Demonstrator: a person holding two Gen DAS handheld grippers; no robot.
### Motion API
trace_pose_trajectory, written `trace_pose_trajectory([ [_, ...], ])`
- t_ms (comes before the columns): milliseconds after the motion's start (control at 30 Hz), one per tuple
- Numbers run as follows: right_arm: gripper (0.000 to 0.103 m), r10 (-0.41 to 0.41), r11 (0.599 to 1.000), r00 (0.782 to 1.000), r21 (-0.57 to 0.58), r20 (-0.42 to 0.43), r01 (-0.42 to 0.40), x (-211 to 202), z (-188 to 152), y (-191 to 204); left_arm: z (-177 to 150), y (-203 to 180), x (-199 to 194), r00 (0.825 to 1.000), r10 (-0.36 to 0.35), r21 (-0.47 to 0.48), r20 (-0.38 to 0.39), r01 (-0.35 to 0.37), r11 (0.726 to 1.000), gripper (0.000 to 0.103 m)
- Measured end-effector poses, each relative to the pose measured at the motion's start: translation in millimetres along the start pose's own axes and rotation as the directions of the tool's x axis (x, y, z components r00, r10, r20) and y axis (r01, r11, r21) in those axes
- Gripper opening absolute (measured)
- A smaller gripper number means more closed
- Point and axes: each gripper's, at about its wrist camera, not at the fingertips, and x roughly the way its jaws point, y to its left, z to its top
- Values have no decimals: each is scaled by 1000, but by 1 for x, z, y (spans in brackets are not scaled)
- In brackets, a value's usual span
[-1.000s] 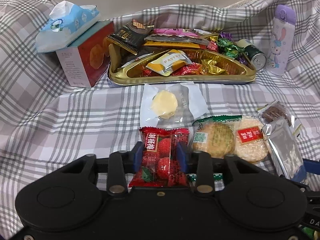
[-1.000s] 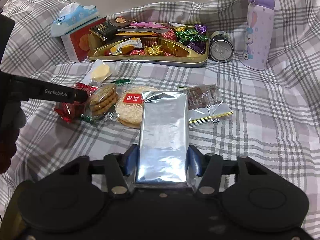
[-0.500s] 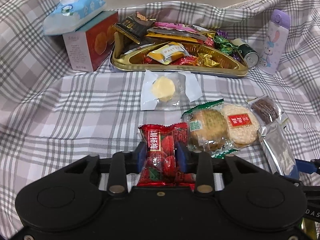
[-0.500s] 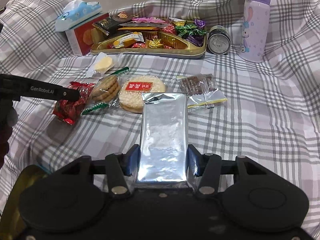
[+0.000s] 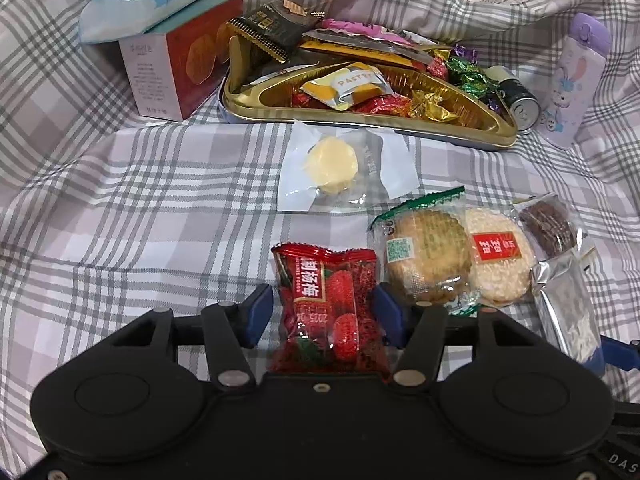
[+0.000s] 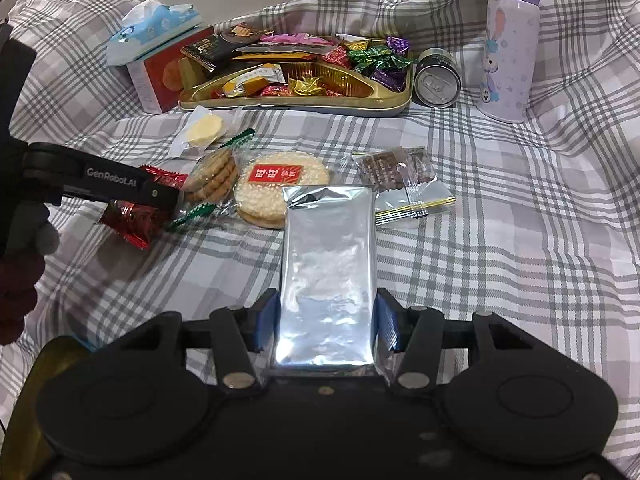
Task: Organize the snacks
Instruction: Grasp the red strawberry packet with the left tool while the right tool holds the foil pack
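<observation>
Snacks lie on the plaid cloth (image 5: 140,208): nearest, the red packet (image 5: 330,312) sits between the left gripper's (image 5: 322,314) opening jaws, the right gripper (image 6: 326,322) clamps the silver pouch (image 6: 328,268), then loose biscuits, the gold tray (image 5: 360,120) farthest.

Both tools are matte black plastic: the left gripper (image 5: 323,312) and the right gripper (image 6: 326,316) each carry two blue pads (image 5: 258,314) on hinged black links, with silver rivets (image 6: 239,381) at the joints and round discs moulded behind. White "GenRobot.AI" lettering (image 6: 112,172) runs along the left one's finger. A dark maroon sleeve (image 6: 16,292) trails behind it.
</observation>
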Motion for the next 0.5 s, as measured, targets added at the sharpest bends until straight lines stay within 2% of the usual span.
trace_pose_trajectory([
  [400, 61, -6, 1000, 1000, 8, 12, 6, 2, -1, 1, 2, 2, -7, 999, -32, -25, -3, 32, 999, 46],
  [500, 62, -3, 1000, 1000, 18, 15, 3, 2, -1, 1, 2, 5, -16, 999, -43, -36, 3, 43, 998, 45],
])
